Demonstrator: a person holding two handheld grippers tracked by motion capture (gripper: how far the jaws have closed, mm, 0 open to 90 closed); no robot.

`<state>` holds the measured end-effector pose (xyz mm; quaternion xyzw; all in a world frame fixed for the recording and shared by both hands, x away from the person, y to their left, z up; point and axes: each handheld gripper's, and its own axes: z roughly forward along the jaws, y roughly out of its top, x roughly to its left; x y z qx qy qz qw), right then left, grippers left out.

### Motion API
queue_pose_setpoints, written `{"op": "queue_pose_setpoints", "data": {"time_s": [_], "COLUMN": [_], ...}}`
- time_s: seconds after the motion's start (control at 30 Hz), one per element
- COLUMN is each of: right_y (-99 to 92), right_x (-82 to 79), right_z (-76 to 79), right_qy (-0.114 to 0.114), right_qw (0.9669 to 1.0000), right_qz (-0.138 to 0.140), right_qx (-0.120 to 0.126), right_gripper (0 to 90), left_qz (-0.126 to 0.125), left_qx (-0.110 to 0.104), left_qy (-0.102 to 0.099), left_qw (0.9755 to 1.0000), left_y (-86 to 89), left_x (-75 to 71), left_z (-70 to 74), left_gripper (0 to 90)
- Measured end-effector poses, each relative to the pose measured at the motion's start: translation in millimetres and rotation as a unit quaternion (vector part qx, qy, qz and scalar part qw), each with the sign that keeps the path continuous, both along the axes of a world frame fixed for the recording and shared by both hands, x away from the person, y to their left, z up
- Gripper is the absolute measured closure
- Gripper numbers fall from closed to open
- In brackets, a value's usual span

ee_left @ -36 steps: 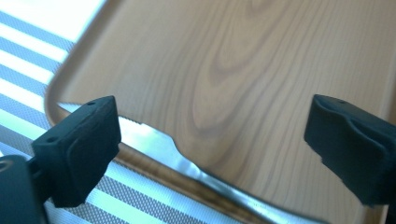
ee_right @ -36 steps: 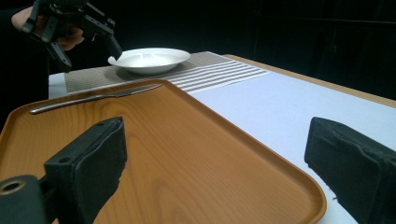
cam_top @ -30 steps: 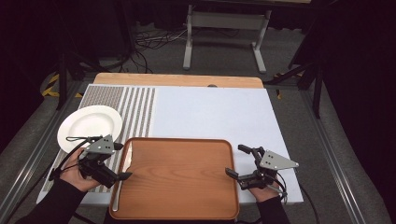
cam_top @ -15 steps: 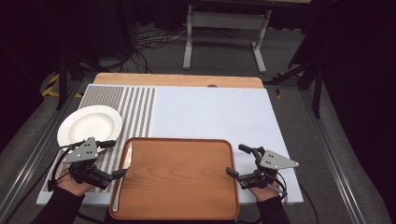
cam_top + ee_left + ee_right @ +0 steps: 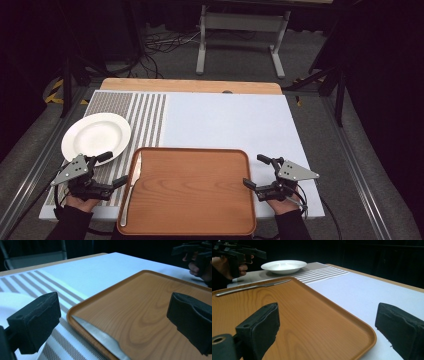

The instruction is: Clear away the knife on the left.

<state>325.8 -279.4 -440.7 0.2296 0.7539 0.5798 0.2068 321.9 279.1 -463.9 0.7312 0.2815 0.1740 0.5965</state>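
A brown wood-grain tray lies at the table's front middle. A silver knife rests along its left edge, blade pointing away from me. A white plate sits on the striped part of the mat, left of the tray. My left gripper is open just left of the tray, level with the knife, nothing between its jaws. My right gripper is open at the tray's right rim, holding nothing. In the left gripper view the knife blade and tray corner lie between the open jaws. The right gripper view shows the tray, the knife and the plate.
A pale blue mat with a striped band covers the wooden table. A metal stand and cables lie on the floor beyond the table. Rails run along both table sides.
My left gripper has drawn back to the left, away from the tray's left edge, toward the plate. The right gripper, tray and knife have stayed put.
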Motion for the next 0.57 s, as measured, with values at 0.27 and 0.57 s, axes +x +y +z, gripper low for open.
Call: {"op": "queue_pose_setpoints", "data": {"time_s": [0.27,0.57], "right_y": [-0.9,-1.6], "right_x": [0.7,-1.3], "right_z": [-1.8,-0.6], "right_qy": [-0.003,-0.004], "right_qw": [0.9999,0.9998], "right_qz": [-0.014,-0.018], "right_qx": [-0.009,-0.009], "right_gripper": [5.9,6.0], "left_qz": [-0.007,-0.003], "left_qx": [0.015,-0.011], "left_qy": [-0.006,0.001], "left_qw": [0.9998,0.9999], "left_y": [-0.3,2.8], "left_x": [-2.8,-2.5], "left_z": [-9.3,-10.3], "left_gripper": [0.1,0.1]}}
